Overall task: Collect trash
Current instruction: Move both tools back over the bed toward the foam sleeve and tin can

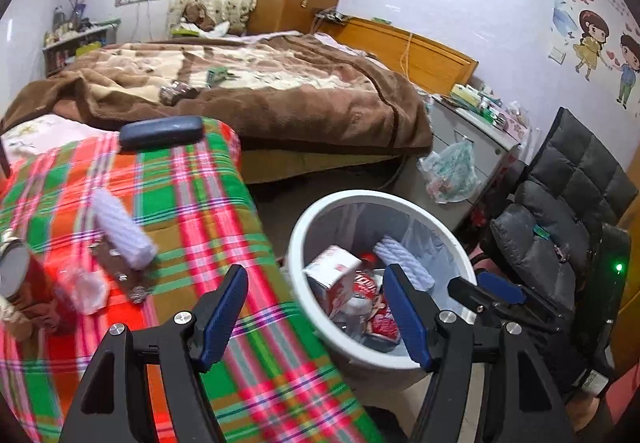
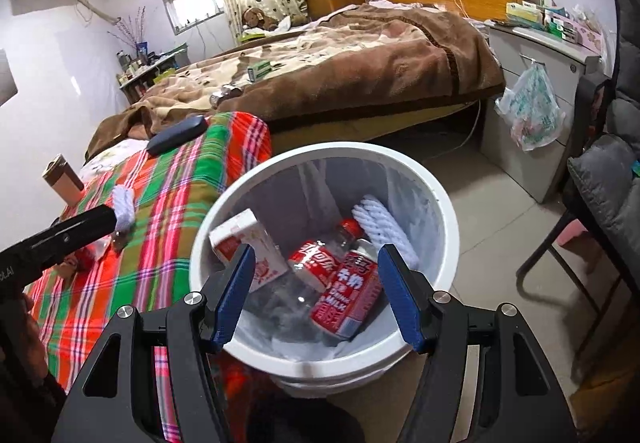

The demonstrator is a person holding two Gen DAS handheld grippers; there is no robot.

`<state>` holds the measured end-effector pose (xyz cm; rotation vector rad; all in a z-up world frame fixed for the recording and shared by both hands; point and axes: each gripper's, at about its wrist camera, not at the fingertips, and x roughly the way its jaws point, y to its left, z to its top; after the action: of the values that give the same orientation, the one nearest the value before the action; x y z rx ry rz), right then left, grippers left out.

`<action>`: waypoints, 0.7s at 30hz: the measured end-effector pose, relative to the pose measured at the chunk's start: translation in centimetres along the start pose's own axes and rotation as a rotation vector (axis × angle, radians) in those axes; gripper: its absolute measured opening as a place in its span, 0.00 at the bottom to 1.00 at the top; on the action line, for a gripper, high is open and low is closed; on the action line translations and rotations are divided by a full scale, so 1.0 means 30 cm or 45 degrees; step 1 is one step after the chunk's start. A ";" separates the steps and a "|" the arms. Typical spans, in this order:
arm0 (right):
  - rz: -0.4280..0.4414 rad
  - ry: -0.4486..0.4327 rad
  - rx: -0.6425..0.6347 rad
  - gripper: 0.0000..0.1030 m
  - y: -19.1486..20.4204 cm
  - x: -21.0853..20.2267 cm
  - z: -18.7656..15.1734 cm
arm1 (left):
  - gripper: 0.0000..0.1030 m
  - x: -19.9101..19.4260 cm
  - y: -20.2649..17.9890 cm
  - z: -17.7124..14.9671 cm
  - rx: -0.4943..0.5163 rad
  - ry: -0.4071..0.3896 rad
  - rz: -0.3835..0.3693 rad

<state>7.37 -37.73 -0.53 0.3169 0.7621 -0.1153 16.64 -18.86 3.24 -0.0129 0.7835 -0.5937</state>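
The right tongs (image 2: 316,295) hang over the bin (image 2: 448,239), jaws apart and empty. The bin already holds a carton (image 2: 248,247), a bottle (image 2: 316,263), a red-labelled can (image 2: 348,295) and a white yarn roll (image 2: 380,223). The left tongs (image 1: 316,307) are also spread with nothing between them, above the edge of the plaid-covered surface (image 1: 192,211), beside the bin.

What seems left to collect lies on that surface: another white roll (image 1: 124,231), a crumpled clear cup (image 1: 86,289) and a red can (image 1: 24,275) at the far left.

The step in hand looks like reaching for the next piece. The left tongs probably do best to come at the roll across its width, jaws straddling it, and close on its middle, since it may roll away. The dark case (image 1: 162,131) may not be trash and is best left.
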 end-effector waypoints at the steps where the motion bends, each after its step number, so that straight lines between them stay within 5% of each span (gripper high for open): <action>1: 0.008 -0.005 -0.002 0.63 0.008 -0.003 -0.003 | 0.67 -0.013 0.009 -0.004 0.001 -0.012 0.009; 21: 0.149 0.019 -0.113 0.63 0.215 0.022 -0.041 | 0.67 -0.253 0.357 -0.146 -0.221 -0.126 0.245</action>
<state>8.44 -31.22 -0.28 0.2777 0.7590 0.0309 14.84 -5.16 2.70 -0.1241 0.7286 -0.3392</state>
